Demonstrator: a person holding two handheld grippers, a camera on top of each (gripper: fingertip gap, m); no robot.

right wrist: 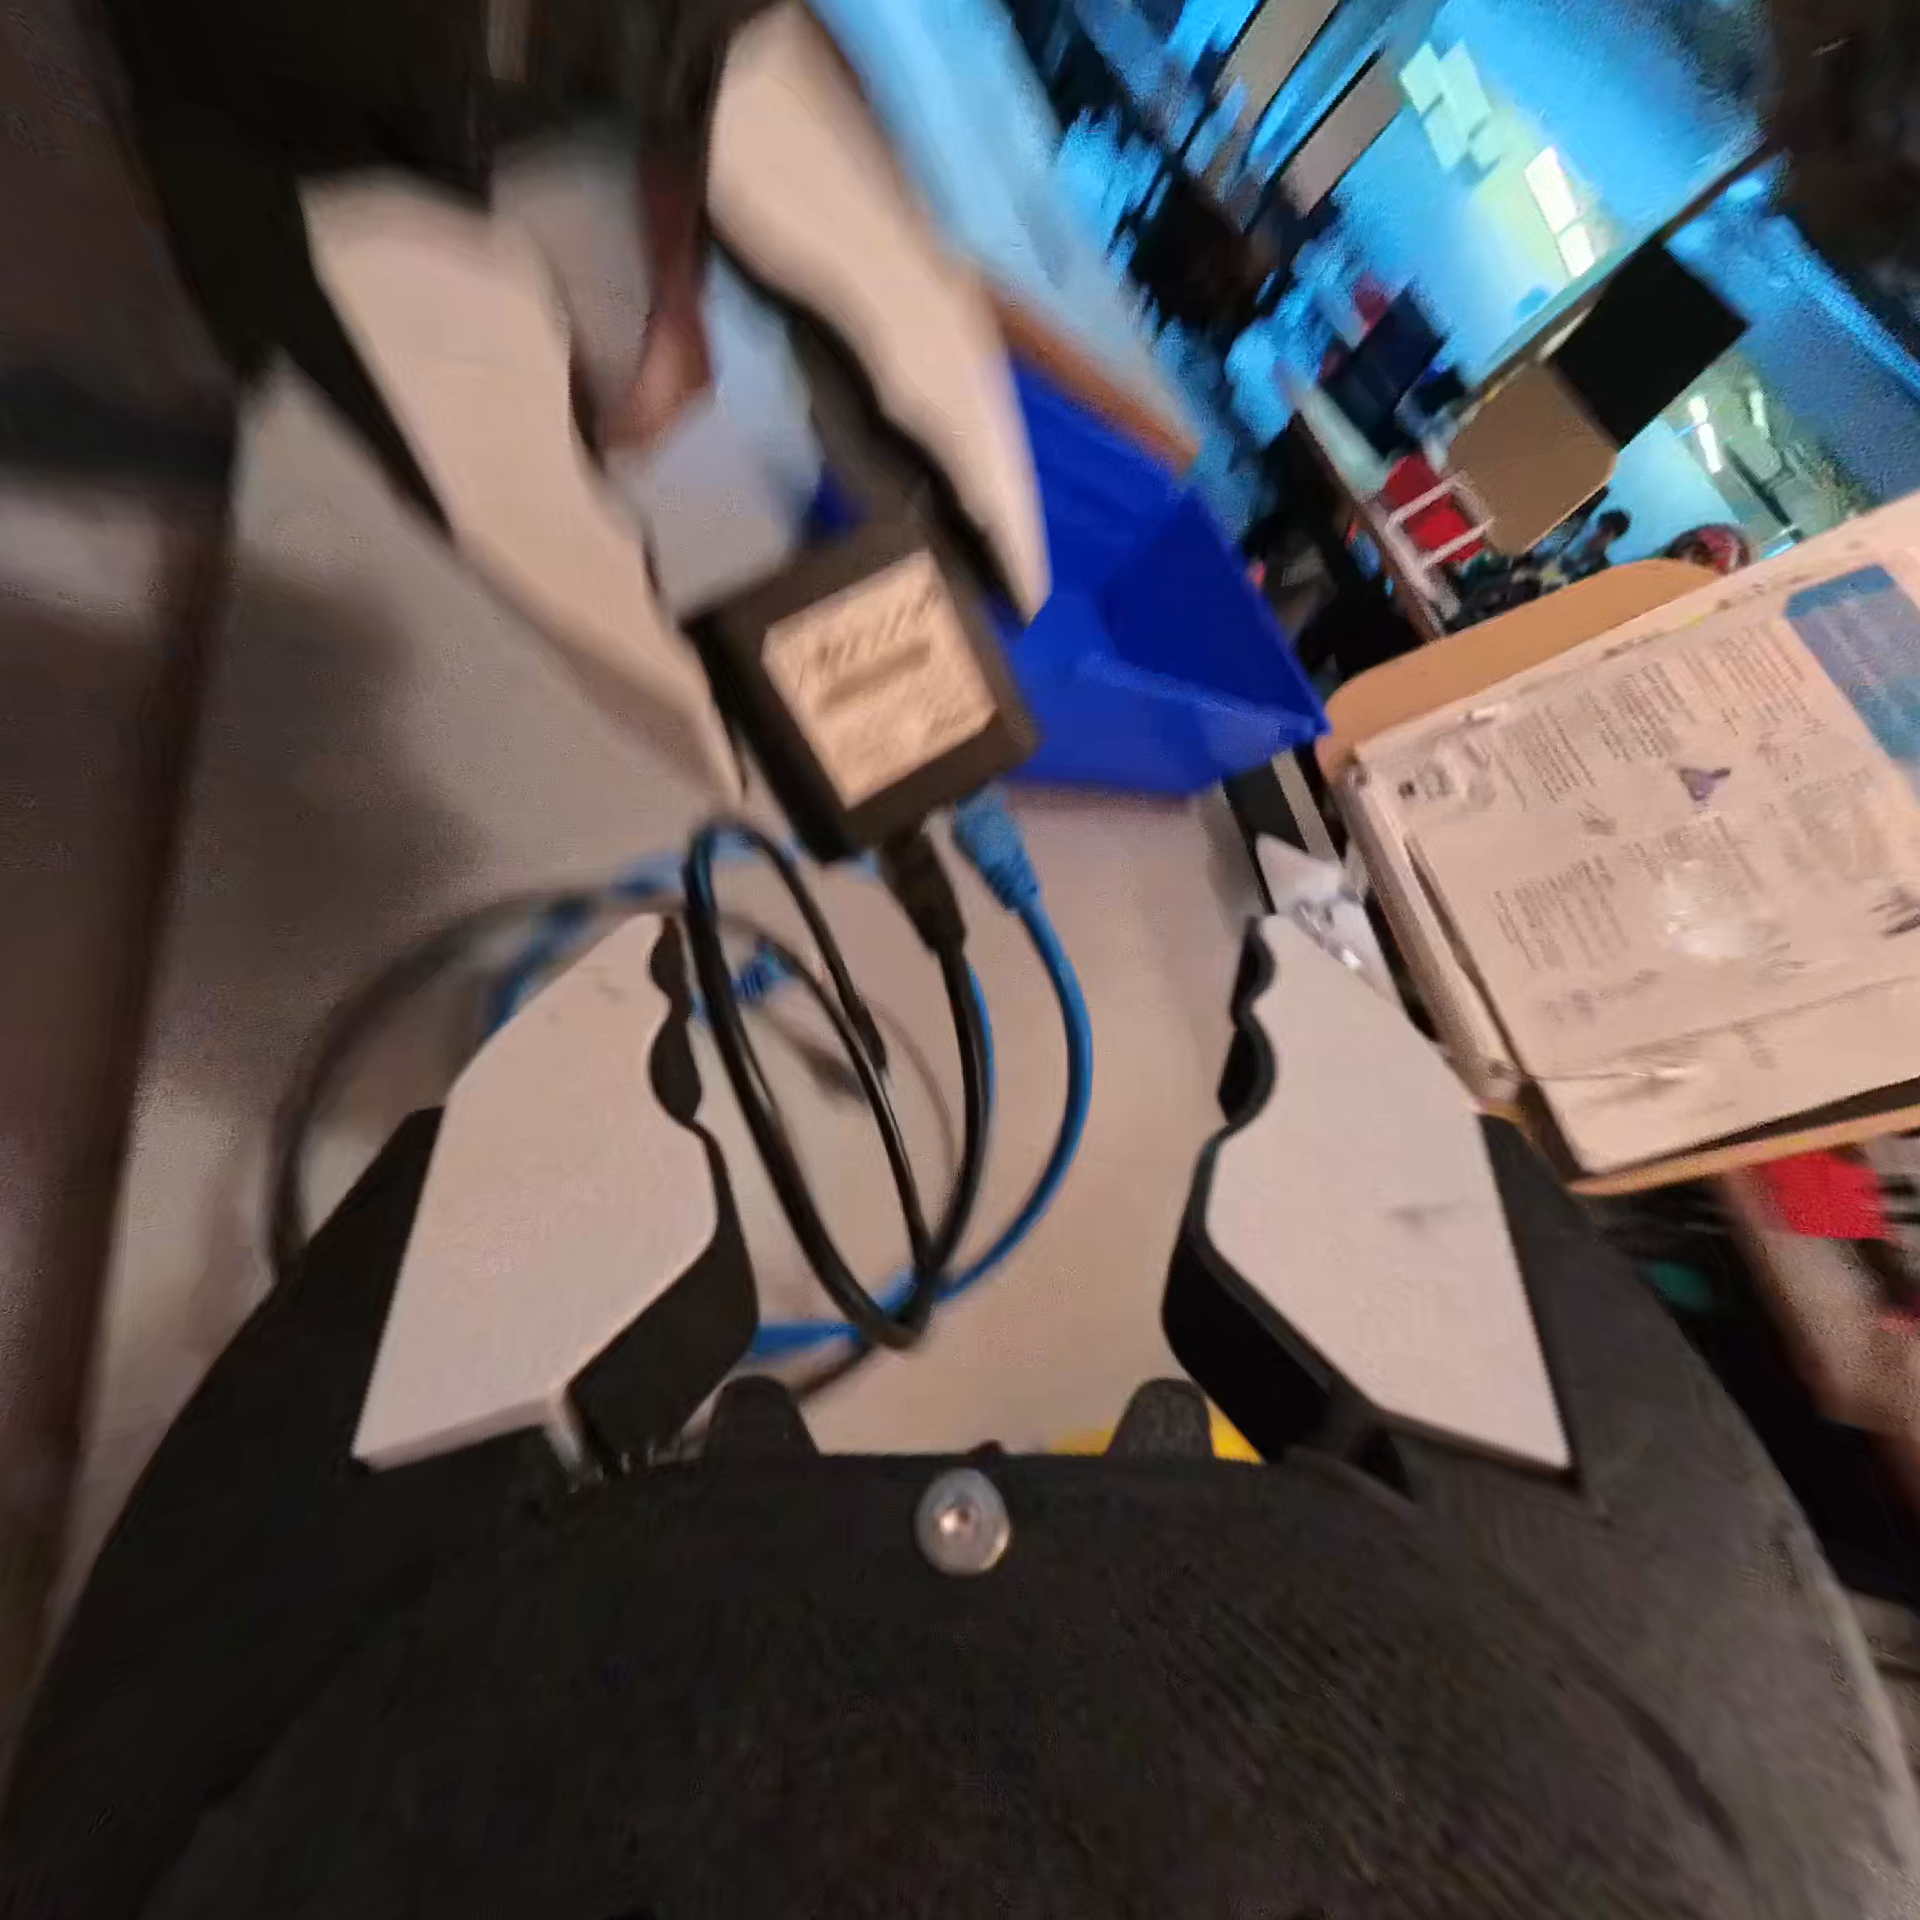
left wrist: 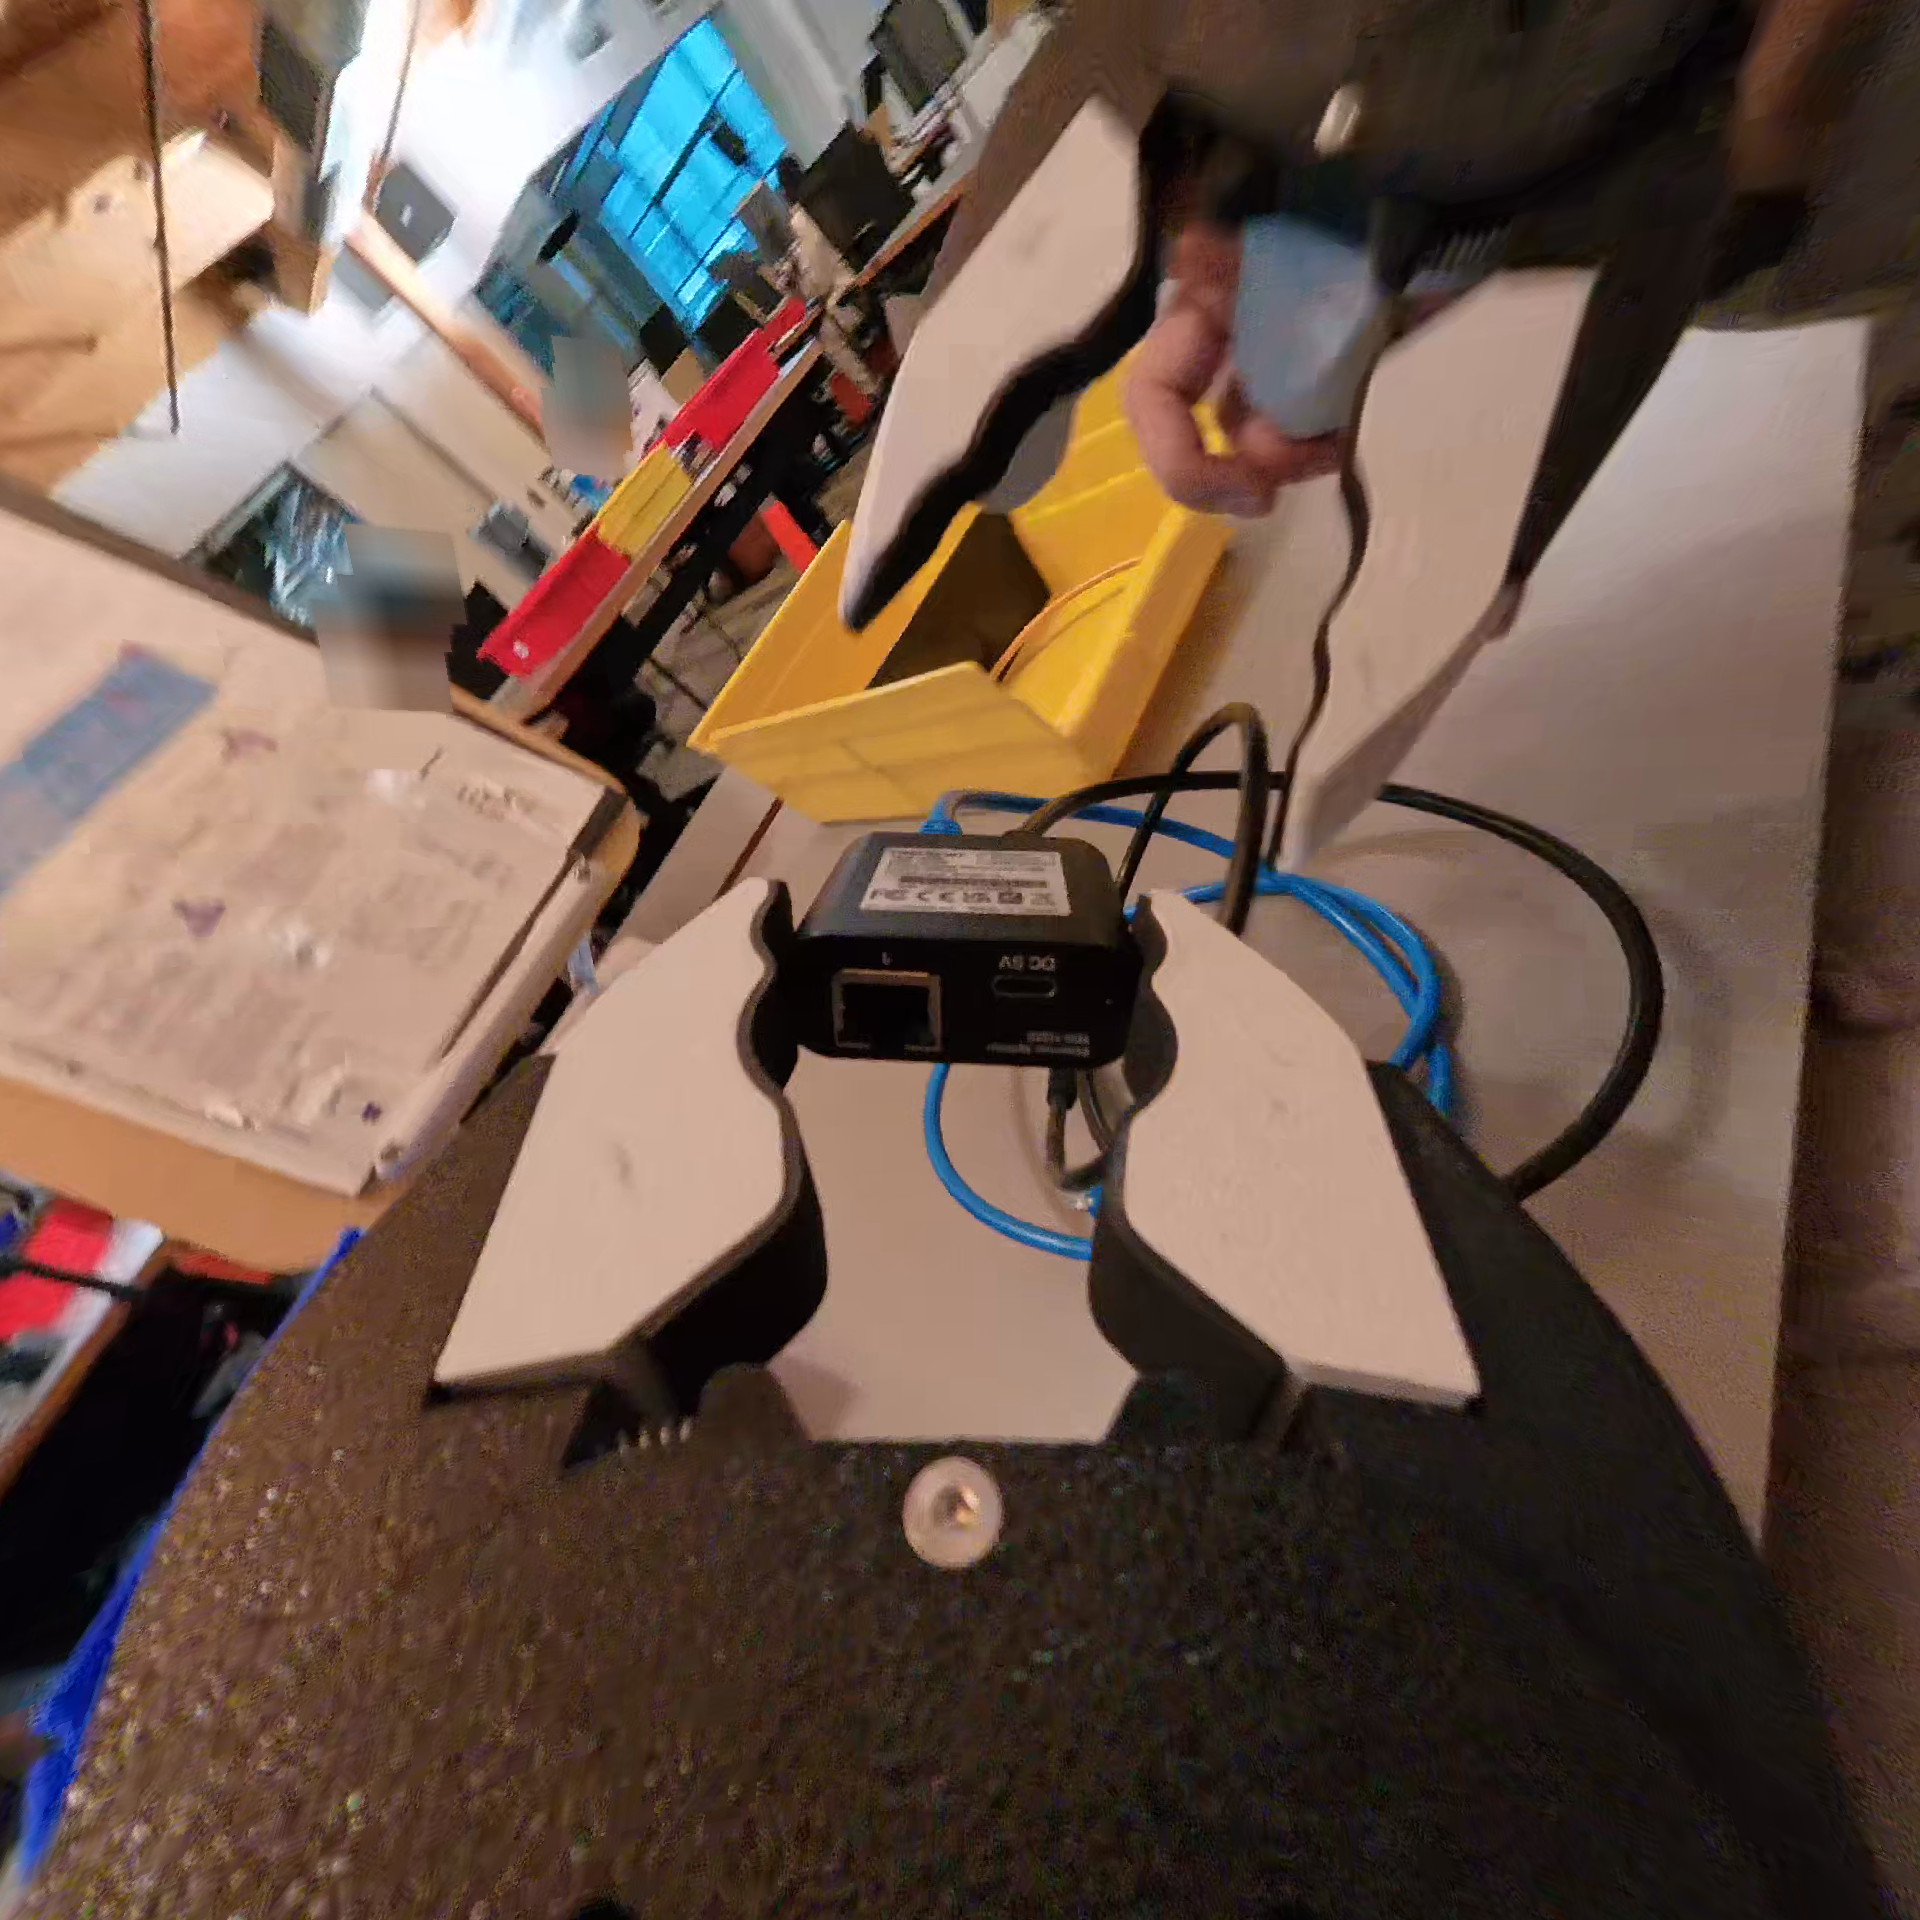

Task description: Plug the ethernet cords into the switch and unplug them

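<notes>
Small black switch (left wrist: 961,951), label side up, with blue (left wrist: 1397,961) and black (left wrist: 1621,966) cords apparently plugged in behind.

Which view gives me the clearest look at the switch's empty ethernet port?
The left wrist view: the switch, clamped in the left gripper, faces the camera with its empty port sharp. The right wrist view shows only the blurred opposite side, with the blue cord and black cord plugged in.

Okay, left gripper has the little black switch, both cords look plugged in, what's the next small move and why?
Probably close the open right gripper on the blue cord's plug at the switch. The left gripper grips the switch by its sides. The blue plug and the black cord sit in its far face, and the near port is empty, so unplugging seems next.
</notes>
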